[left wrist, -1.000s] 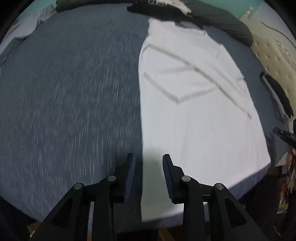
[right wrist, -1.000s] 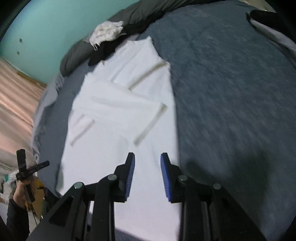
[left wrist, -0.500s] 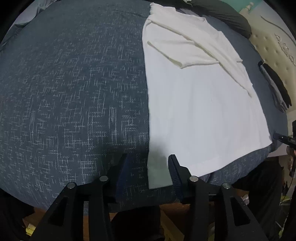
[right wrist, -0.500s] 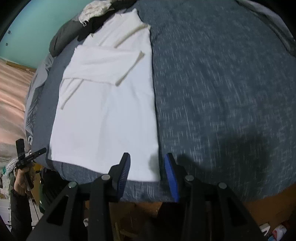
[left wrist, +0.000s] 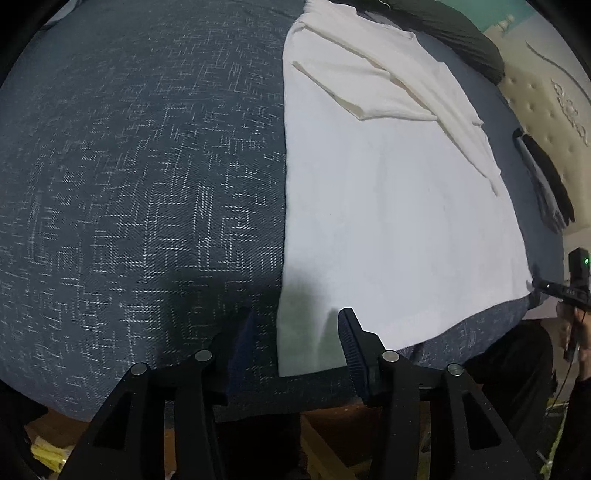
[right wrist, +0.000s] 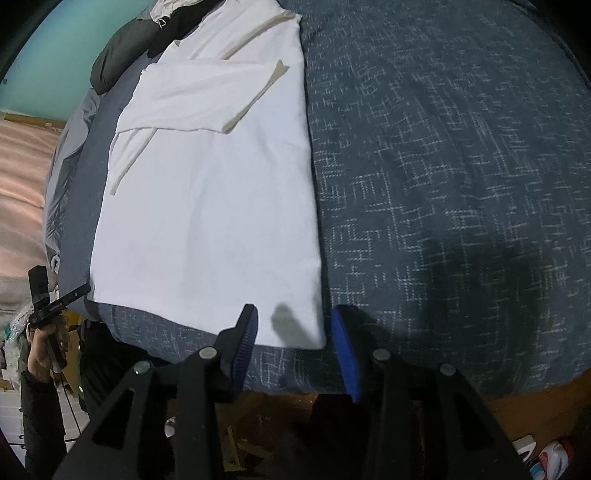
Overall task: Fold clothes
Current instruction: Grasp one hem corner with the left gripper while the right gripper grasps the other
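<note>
Over the white shirt's (left wrist: 388, 206) near corners, both grippers apart, nothing clamped.

shirt (left wrist: 388, 206) flat on the bed (left wrist: 147, 184), sleeves folded in on top, pillow (left wrist: 461, 40) behind it, each tongs over a near hem corner

Blue-grey bed (left wrist: 147, 184) w/ white shirt (left wrist: 388, 203) flat, dark pillow (left wrist: 461, 33) behind
</note>
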`<state>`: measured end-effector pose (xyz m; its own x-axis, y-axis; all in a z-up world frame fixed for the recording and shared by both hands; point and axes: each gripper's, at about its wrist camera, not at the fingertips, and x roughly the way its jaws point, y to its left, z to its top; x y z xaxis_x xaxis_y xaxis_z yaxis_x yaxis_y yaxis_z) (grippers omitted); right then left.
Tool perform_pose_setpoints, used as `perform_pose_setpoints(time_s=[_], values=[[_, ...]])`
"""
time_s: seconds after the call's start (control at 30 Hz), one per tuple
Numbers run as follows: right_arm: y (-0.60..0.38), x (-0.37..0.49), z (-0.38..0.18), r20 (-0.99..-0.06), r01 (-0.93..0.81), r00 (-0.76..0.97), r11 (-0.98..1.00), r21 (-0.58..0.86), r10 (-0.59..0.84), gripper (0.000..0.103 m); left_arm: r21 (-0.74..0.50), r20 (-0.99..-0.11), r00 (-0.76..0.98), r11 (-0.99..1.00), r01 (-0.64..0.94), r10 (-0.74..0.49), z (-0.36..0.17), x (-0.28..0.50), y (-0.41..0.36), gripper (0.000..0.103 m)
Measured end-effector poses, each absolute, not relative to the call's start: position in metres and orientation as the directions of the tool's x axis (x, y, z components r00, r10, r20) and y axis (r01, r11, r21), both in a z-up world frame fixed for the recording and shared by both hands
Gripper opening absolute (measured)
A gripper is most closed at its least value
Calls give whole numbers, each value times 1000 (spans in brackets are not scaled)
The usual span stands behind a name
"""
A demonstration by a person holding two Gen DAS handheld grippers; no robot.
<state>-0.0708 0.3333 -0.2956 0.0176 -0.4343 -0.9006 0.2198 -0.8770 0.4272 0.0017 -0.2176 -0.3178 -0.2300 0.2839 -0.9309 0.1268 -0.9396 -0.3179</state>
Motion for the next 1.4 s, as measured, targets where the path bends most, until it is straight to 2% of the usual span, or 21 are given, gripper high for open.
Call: perform_pose_setpoints(time_s=[0.13, 0.23, 0.27, 0.37, 0.47, 0.53, 0.6, 0.67, 0.73, 0.87, 0.93, 1.0, 1.33, 1.37, 1.4], values=[[332, -73, -300, -895, 213, 38, -871, 442, -445, 42, -330, -926, -232, -937, 118, 297, -318, 1, -217, 47], [328, -73, -302, -894, 220, 46, -869, 444, -445, 42, -339, -922, -239, -933, 120, 304, -318, 1, -219, 31], [326, -73, -302, -894, 223, 48, -868, 444, -445, 42, -345, -919, -246, -930, 125, 307, -318, 1, -220, 22], [324, -71, -303, -894, 231, 50, -865, 445, -446, 42, -350, -916, -250, -929, 118, 313, -317, 2, -219, 21], [324, -71, -304, -891, 242, 48, -860, 449, -452, 42, -345, -917, -246, -933, 102, 313, -316, 3, -217, 10], [324, -70, -304, -889, 254, 42, -856, 451, -456, 35, -343, -918, -244, -935, 93, 312, -315, 4, -217, 8], [323, -69, -302, -887, 275, 34, -849, 451, -460, 21, -345, -917, -242, -935, 88, 316, -312, 4, -220, 4], [322, -67, -299, -885, 296, 27, -842, 450, -464, 13, -347, -917, -239, -934, 82, 319, -309, 4, -223, 4], [321, -66, -296, -883, 312, 18, -836, 450, -469, 11, -351, -916, -234, -933, 75, 326, -306, 5, -225, 4], [324, -67, -296, -862, 273, 30, -826, 493, -505, 11, -358, -919, -208, -930, 84, 335, -306, 7, -230, 6], [329, -71, -300, -841, 218, 40, -817, 534, -539, 13, -360, -921, -190, -929, 86, 340, -308, 8, -232, 10], [337, -75, -305, -846, 175, 44, -829, 531, -532, 46, -358, -924, -176, -930, 80, 340, -311, 10, -231, 18], [332, -74, -315, -837, 176, 78, -819, 546, -541, 48, -348, -925, -186, -935, 64, 332, -316, 12, -226, 20], [330, -73, -314, -838, 186, 76, -818, 545, -541, 47, -347, -925, -191, -936, 62, 330, -315, 13, -226, 15], [328, -73, -314, -838, 197, 76, -815, 544, -541, 39, -342, -926, -192, -938, 58, 326, -313, 13, -225, 5]])
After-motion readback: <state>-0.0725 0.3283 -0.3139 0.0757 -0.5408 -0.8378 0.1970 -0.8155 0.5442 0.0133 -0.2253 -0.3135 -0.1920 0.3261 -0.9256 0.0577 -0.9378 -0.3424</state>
